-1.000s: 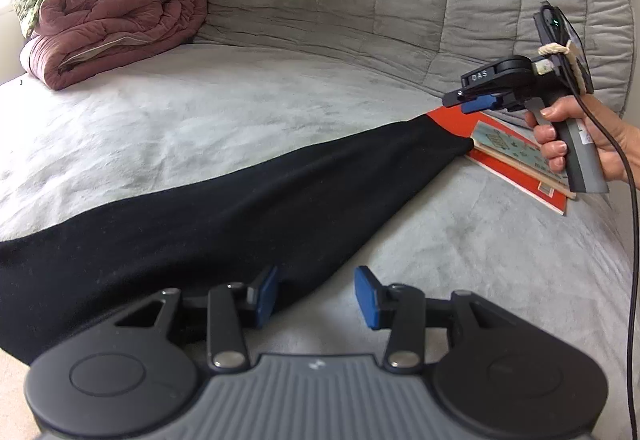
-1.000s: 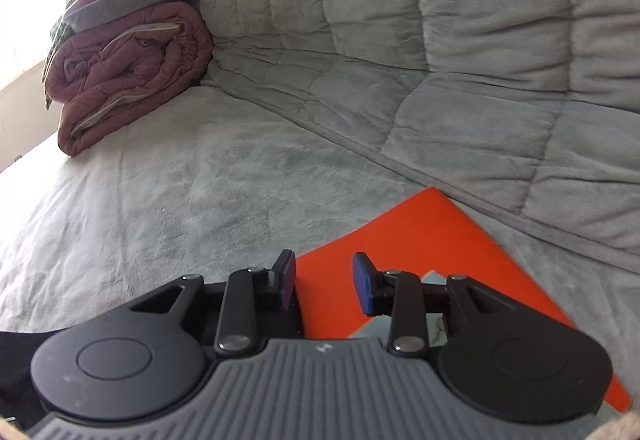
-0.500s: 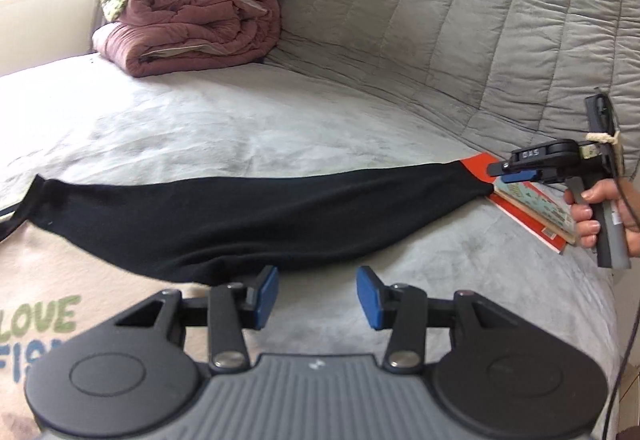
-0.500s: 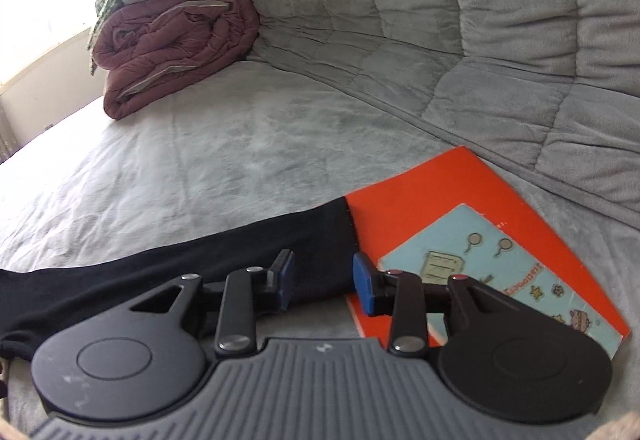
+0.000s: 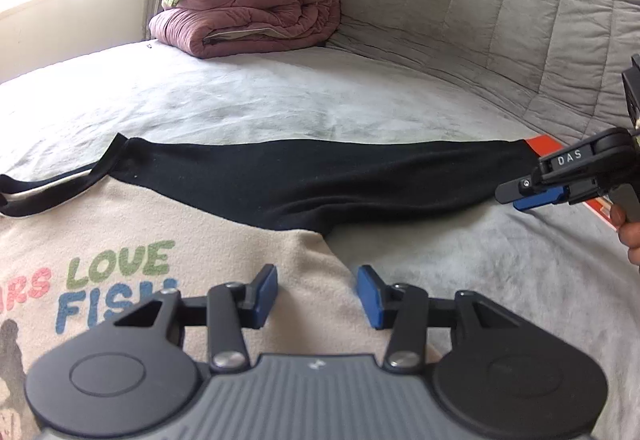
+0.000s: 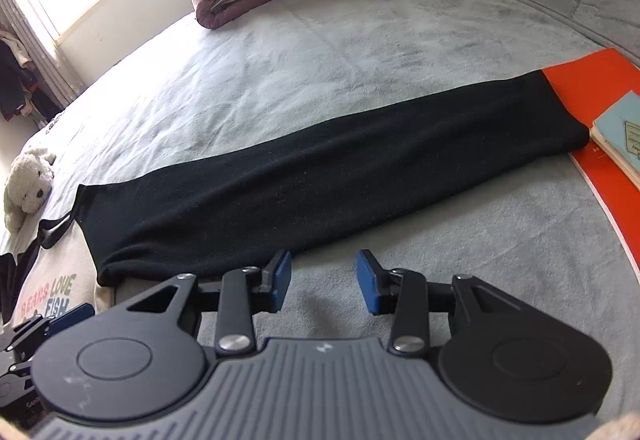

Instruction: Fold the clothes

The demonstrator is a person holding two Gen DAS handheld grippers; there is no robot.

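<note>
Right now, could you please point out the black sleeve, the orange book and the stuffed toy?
black sleeve (image 6: 320,168): right wrist view, mid-length.
orange book (image 6: 580,80): right wrist view, bare cover.
stuffed toy (image 6: 28,188): right wrist view, head.

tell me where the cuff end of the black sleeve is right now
In the right wrist view the black sleeve stretches right across the grey bedcover, its cuff lying on the orange book beside the pale blue booklet.

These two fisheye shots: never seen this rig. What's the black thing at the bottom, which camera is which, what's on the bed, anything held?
No robot: a person holds a handheld gripper in each hand, each with a camera looking along its blue-padded jaws. One picture is from the left gripper, the other from the right gripper. A beige printed sweatshirt lies flat on the grey bed, its black sleeve stretched towards an orange book. The right jaws have just been opening. Both stand open, holding nothing.
</note>
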